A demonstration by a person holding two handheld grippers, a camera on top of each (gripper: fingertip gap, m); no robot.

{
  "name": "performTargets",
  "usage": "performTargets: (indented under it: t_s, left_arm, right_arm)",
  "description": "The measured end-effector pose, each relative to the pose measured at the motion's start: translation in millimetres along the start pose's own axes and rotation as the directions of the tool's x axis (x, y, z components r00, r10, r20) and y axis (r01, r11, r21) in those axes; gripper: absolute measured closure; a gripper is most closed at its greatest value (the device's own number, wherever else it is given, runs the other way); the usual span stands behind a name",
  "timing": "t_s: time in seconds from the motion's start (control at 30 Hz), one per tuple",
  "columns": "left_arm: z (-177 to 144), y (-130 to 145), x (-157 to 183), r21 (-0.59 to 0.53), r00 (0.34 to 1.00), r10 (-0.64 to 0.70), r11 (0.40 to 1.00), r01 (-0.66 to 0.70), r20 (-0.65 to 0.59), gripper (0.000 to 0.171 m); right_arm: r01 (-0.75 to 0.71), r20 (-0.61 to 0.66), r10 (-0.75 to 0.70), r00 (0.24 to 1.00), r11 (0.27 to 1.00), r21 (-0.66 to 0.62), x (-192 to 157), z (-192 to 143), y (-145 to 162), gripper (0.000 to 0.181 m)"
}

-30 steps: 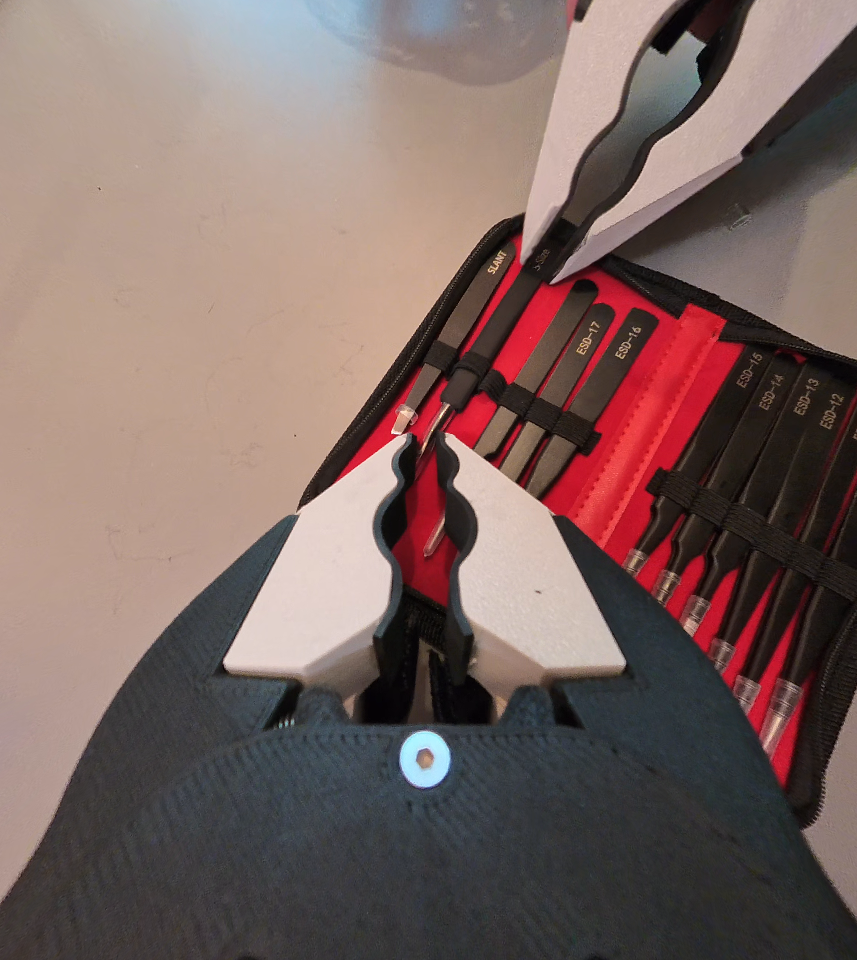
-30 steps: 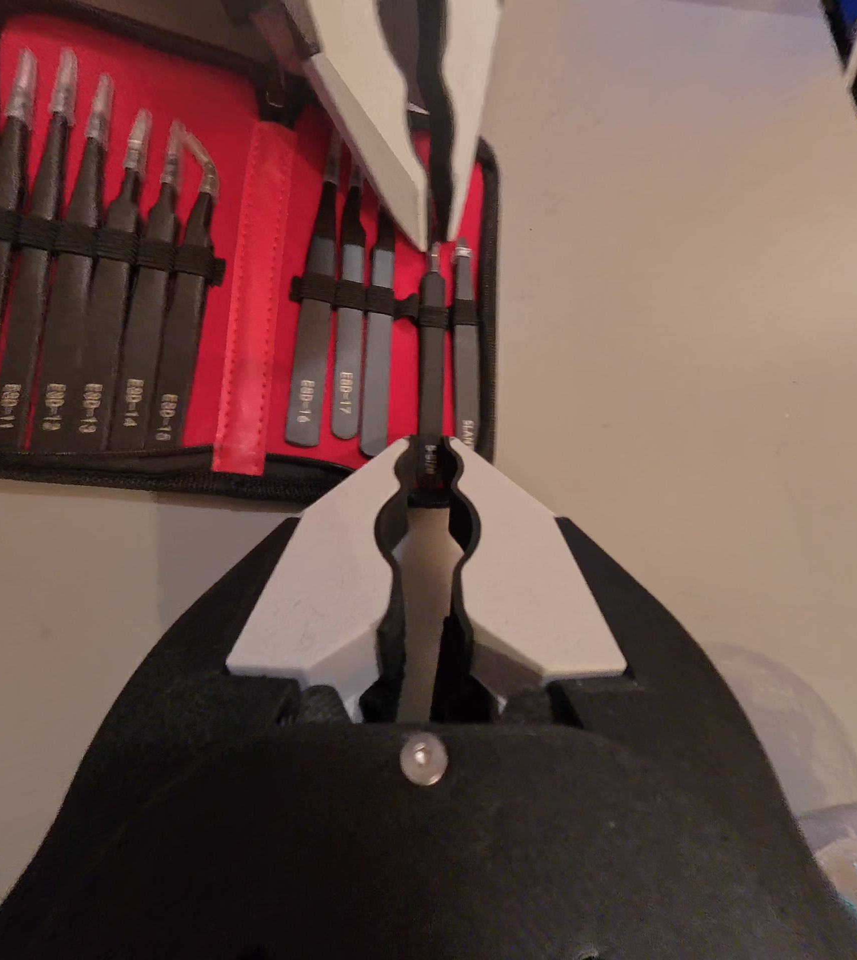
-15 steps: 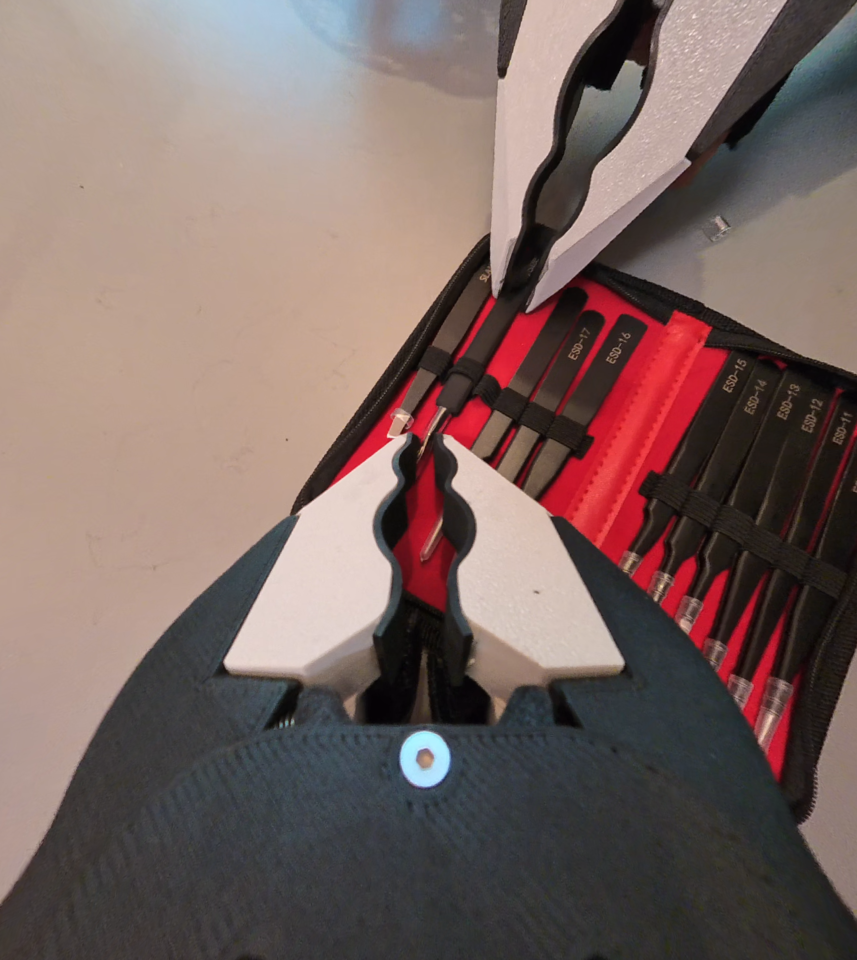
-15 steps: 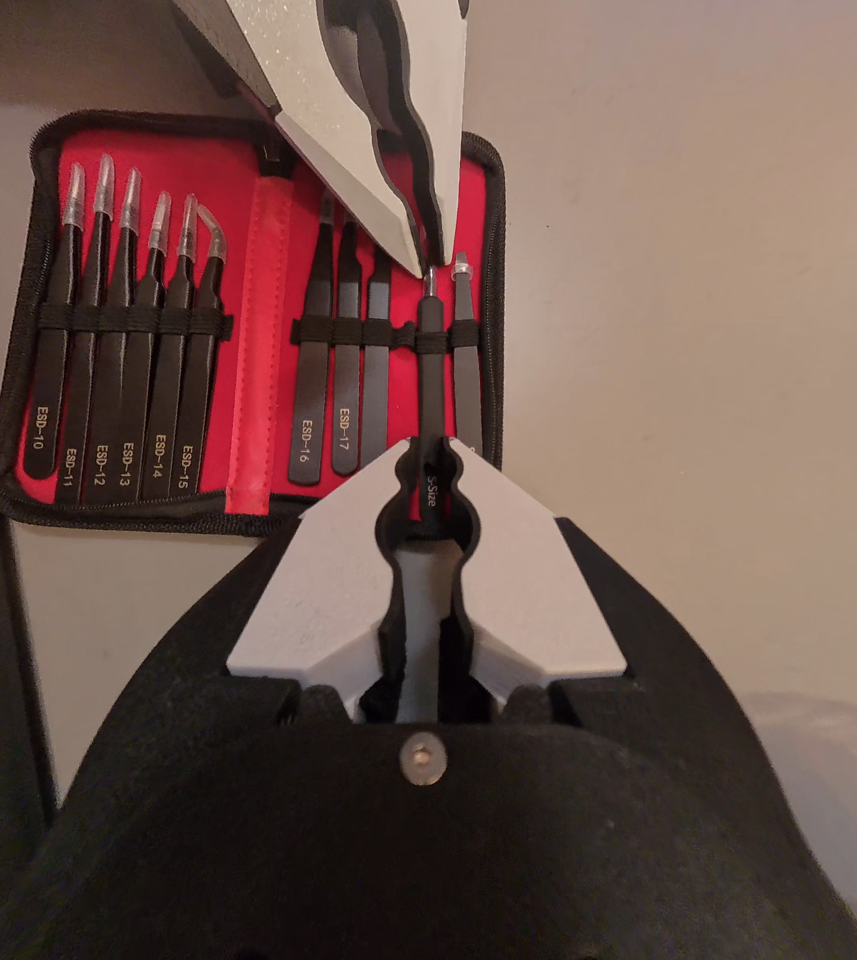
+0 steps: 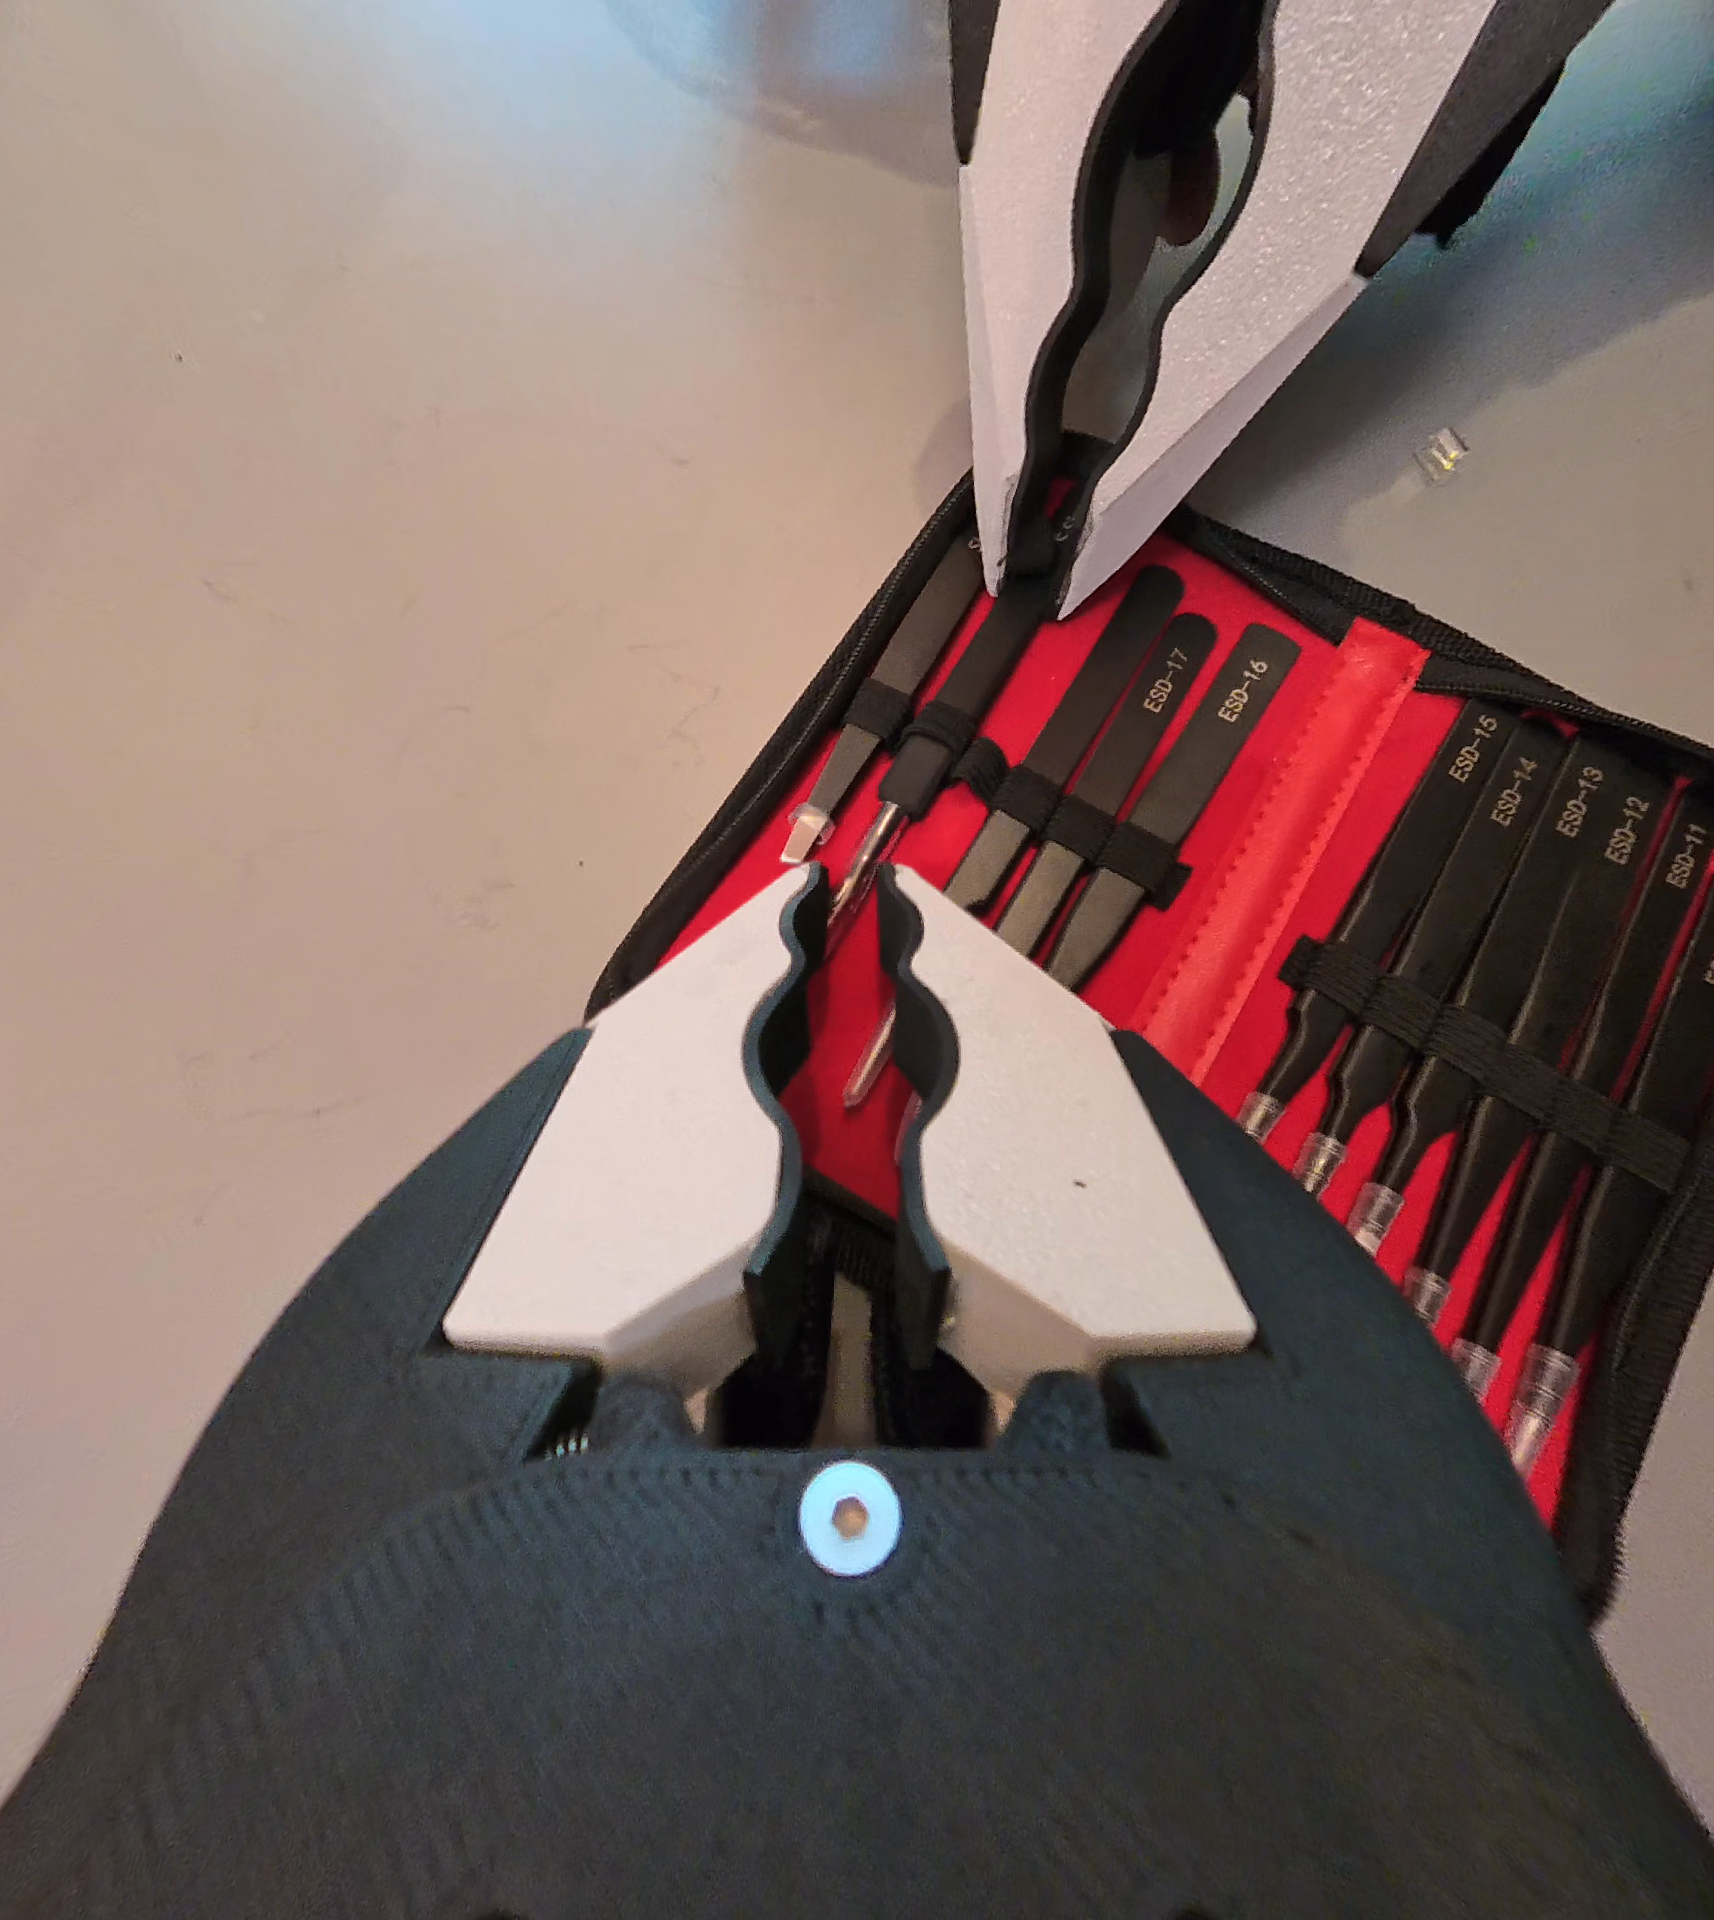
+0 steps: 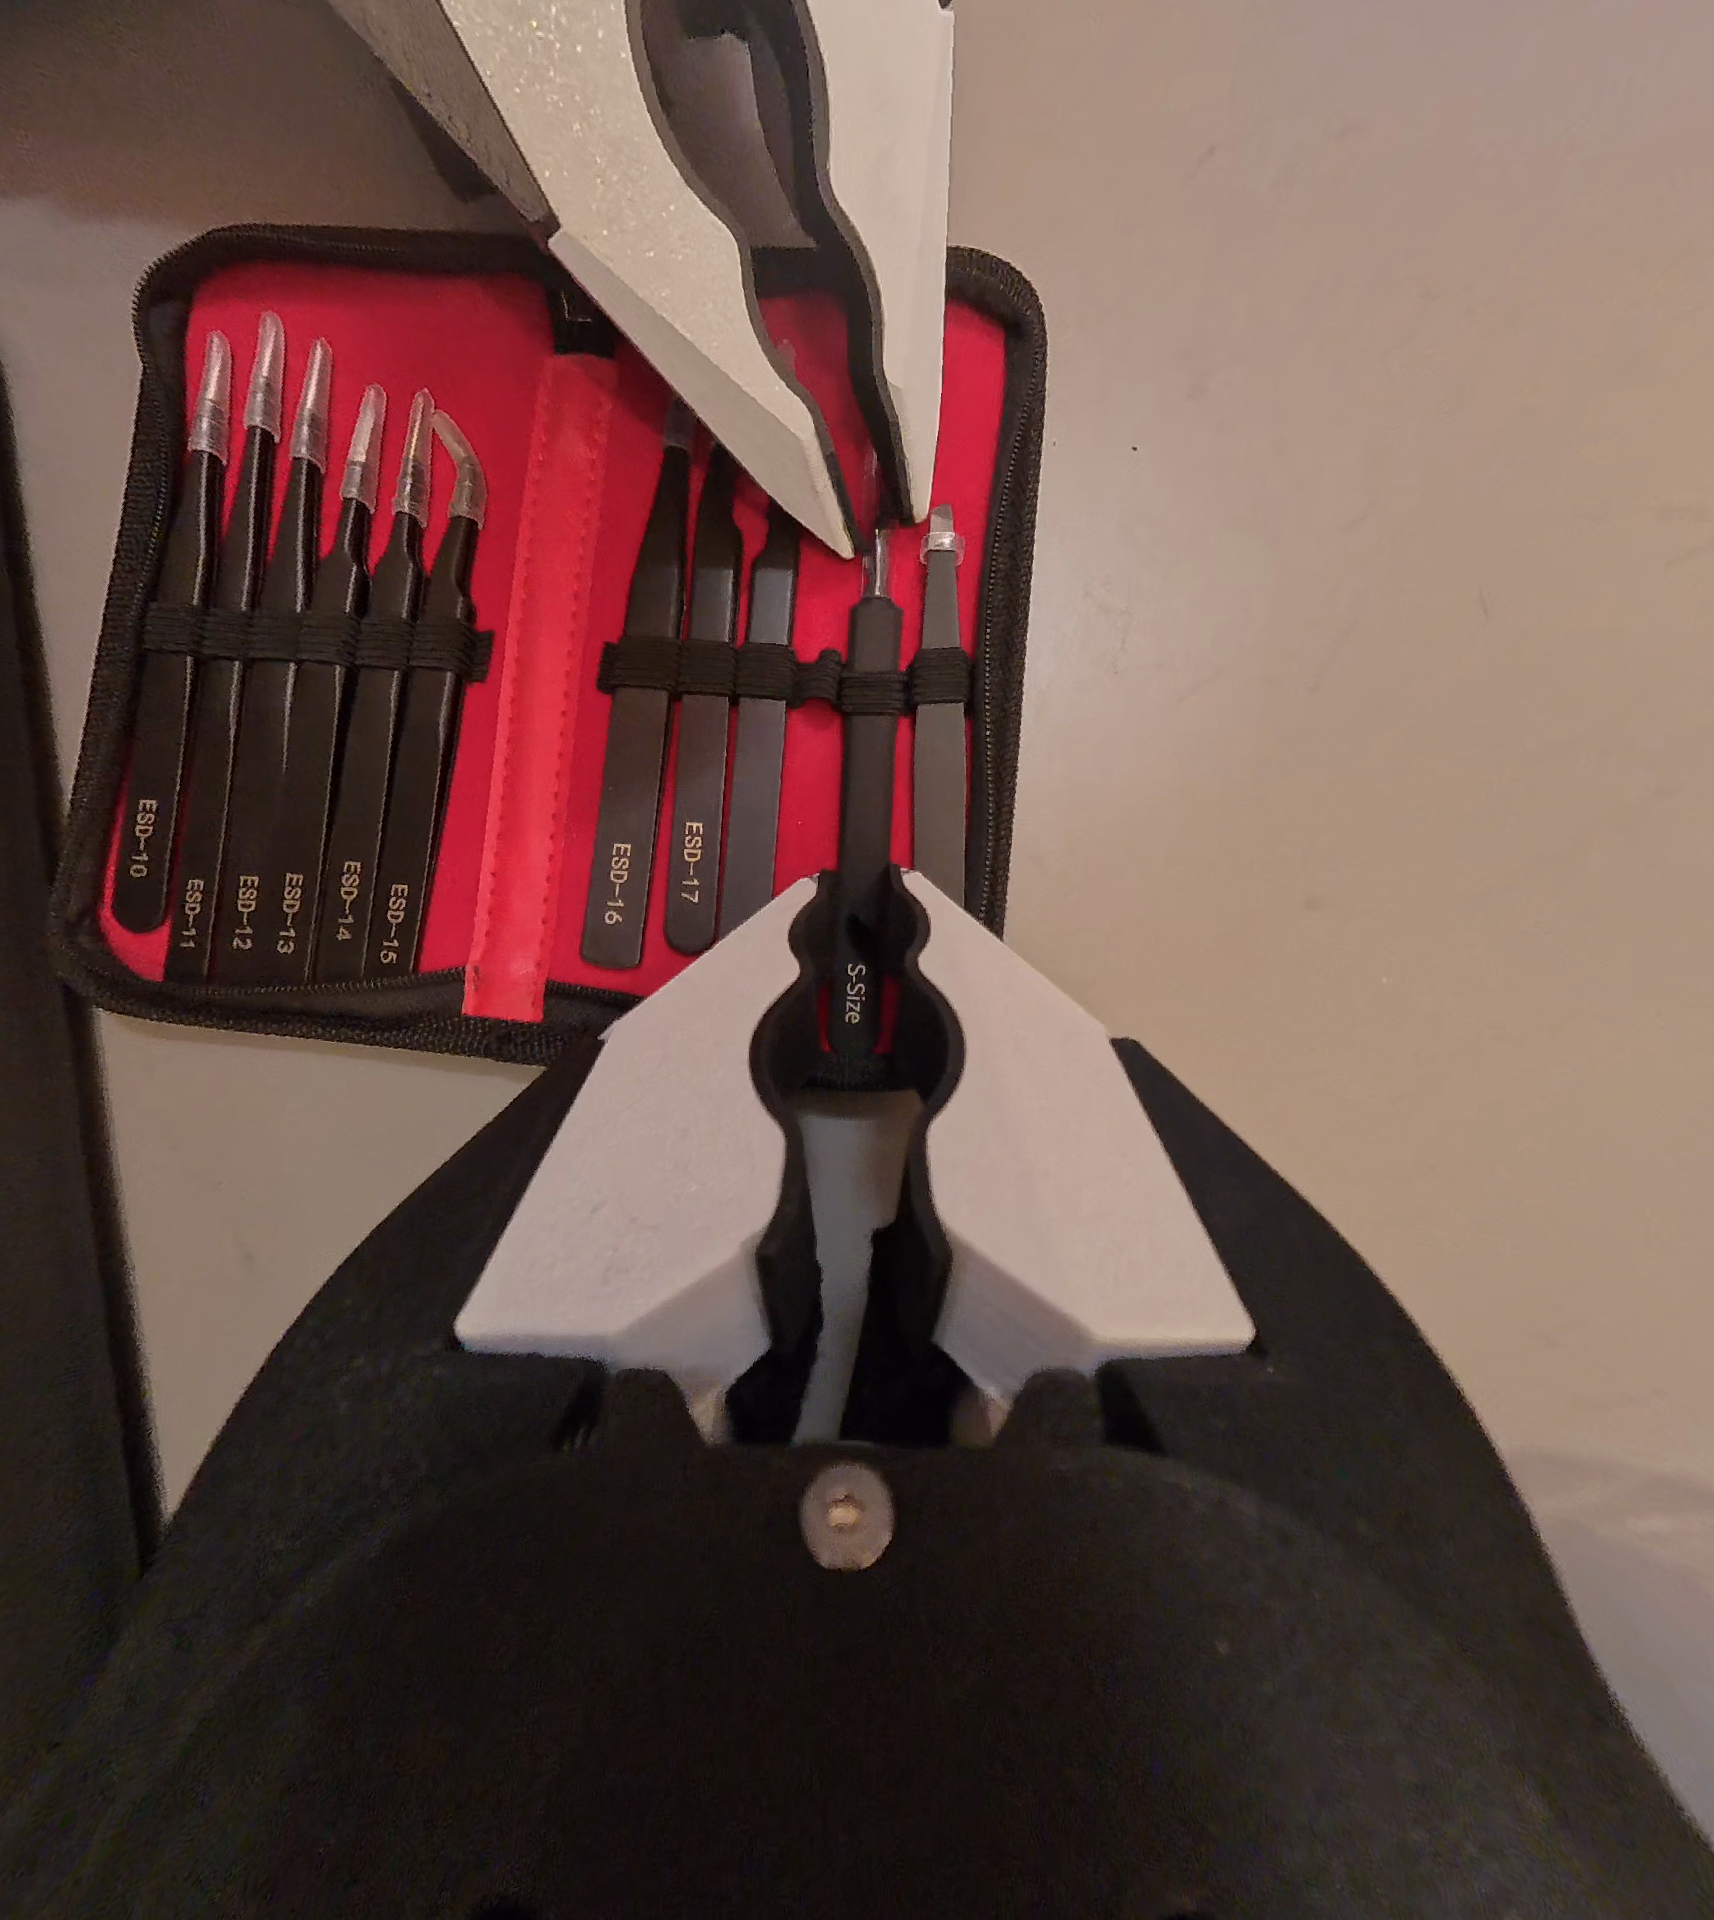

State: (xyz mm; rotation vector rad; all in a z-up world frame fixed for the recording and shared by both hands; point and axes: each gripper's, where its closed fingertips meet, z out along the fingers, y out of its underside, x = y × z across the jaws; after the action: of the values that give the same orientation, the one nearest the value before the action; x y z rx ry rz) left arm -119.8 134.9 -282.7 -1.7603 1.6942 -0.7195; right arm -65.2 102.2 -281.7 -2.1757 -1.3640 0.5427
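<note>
Right gripper [image 6: 858, 894] pinched shut on handle end of black tweezer [image 6: 868, 748], second slot from the zip case's [image 6: 1024, 520] outer edge. Tweezer's long axis runs straight between both grippers. Left gripper [image 5: 848, 883] narrowly parted astride its bare metal tip, gripping nothing.

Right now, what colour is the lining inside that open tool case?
Red lining, clearest in the right wrist view.

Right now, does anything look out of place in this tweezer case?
Yes. One black tool sits out of line with its neighbours in the case, its handle in the fingers of the right gripper. A small clear piece lies loose on the table.
</note>
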Motion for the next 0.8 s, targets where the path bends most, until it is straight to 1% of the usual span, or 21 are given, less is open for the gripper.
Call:
performTargets:
  t_s: [0.03,0.13,0.2,0.37,0.43,0.53,0.63,0.8]
  left_arm:
    - [-1,1,0,0.002,1.000,-0.012,1.000,0.012,-0.011,0.166]
    - [-7,6,-7,-0.022,1.000,-0.027,0.999,0.027,0.010,0.166]
    - [-12,11,-11,-0.024,0.998,-0.060,0.998,0.061,0.010,0.166]
    - [-7,9,-10,0.000,0.996,-0.092,0.996,0.092,0.003,0.166]
    - [-8,9,-10,-0.005,0.997,-0.080,0.997,0.080,0.009,0.167]
    - [-8,10,-11,0.006,0.994,-0.110,0.994,0.110,0.003,0.169]
    - [-8,10,-12,0.004,0.994,-0.110,0.994,0.110,0.018,0.169]
    - [-8,10,-12,0.004,0.993,-0.114,0.994,0.114,0.019,0.169]
  right_arm:
    - [-0.007,0.012,0.007,1.000,1.000,-0.008,-1,-1,0,0.177]
    - [-0.004,0.020,0.005,1.000,0.999,-0.047,-1,-3,2,0.177]
    - [-0.006,0.024,0.007,1.000,0.998,-0.067,0,-7,3,0.177]
    - [-0.006,0.024,0.009,1.000,0.994,-0.109,0,-13,5,0.177]
    - [-0.012,0.025,0.014,1.000,0.994,-0.113,0,-15,7,0.177]
    - [-0.047,0.042,0.052,0.998,0.994,-0.102,-1,-18,10,0.177]
    - [-0.082,0.052,0.088,0.995,0.991,-0.102,-3,-22,18,0.177]
    - [-0.133,0.050,0.139,0.989,0.985,-0.105,-10,-44,37,0.177]
